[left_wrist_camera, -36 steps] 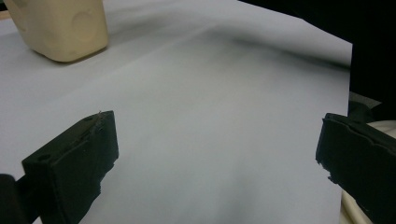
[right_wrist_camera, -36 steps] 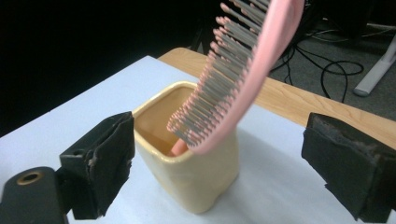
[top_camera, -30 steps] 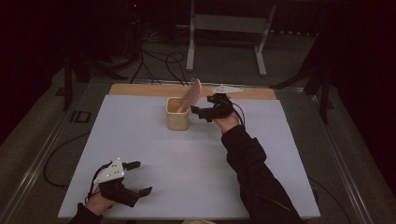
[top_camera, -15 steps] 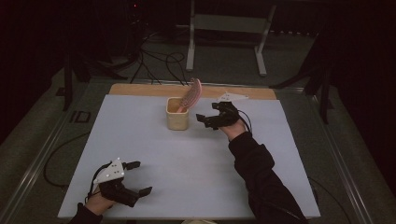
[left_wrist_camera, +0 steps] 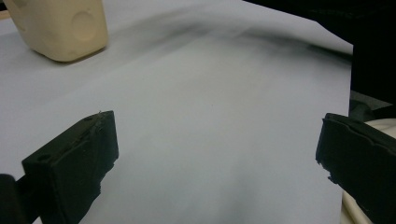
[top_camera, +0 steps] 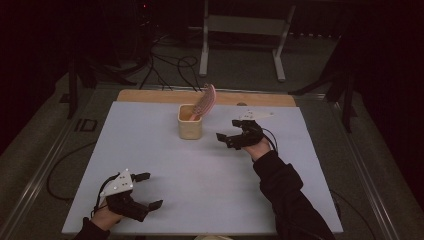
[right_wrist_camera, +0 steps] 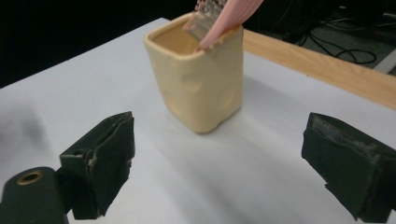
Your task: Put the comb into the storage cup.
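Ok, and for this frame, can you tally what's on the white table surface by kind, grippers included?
Cream cup: 1
Pink hairbrush, standing in the cup and leaning on its rim: 1
Handheld grippers, left gripper and right gripper, both with jaws apart: 2
Total: 4

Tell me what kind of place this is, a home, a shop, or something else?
Most likely a lab or recording workspace, not a home. A bare white table stands in a dark room, loose cables trail across the floor behind it, and a metal stand sits at the back. Each hand holds a cabled tool.
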Motion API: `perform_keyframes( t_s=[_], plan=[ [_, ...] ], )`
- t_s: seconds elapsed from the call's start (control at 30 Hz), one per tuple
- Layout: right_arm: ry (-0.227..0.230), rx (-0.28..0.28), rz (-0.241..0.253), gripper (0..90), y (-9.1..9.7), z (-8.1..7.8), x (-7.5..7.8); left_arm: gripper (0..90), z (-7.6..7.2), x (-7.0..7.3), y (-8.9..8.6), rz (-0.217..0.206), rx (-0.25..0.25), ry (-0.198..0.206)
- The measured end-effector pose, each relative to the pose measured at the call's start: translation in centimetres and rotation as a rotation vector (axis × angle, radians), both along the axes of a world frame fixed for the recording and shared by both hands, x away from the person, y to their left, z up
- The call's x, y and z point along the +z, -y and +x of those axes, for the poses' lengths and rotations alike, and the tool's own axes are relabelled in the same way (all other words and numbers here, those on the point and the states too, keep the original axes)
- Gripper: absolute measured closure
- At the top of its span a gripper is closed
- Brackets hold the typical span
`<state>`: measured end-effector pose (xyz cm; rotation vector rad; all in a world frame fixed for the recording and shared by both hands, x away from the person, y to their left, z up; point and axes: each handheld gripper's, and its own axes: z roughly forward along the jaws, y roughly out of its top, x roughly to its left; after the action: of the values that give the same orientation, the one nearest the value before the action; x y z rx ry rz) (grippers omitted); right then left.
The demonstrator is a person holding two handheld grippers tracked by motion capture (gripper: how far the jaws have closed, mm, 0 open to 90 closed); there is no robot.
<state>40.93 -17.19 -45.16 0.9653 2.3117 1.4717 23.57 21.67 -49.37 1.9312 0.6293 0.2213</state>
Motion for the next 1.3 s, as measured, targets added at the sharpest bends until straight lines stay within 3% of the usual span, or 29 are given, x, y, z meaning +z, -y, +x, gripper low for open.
perform_keyframes(
  t_s=[0.6,0.83,1.3],
  plan=[
    [-0.019,0.043,-0.012,9.6,1.8,-3.4,-2.4,0.0,0.0,0.0,0.0,0.001,-0.002,0.001],
    [-0.032,0.047,0.008,9.6,2.3,-4.7,-3.2,0.0,0.0,0.1,0.0,0.003,-0.004,0.003],
    [-0.019,0.077,-0.003,9.6,4.4,-7.4,-4.3,0.0,-0.1,0.1,-0.1,0.002,-0.001,0.007]
  ],
)
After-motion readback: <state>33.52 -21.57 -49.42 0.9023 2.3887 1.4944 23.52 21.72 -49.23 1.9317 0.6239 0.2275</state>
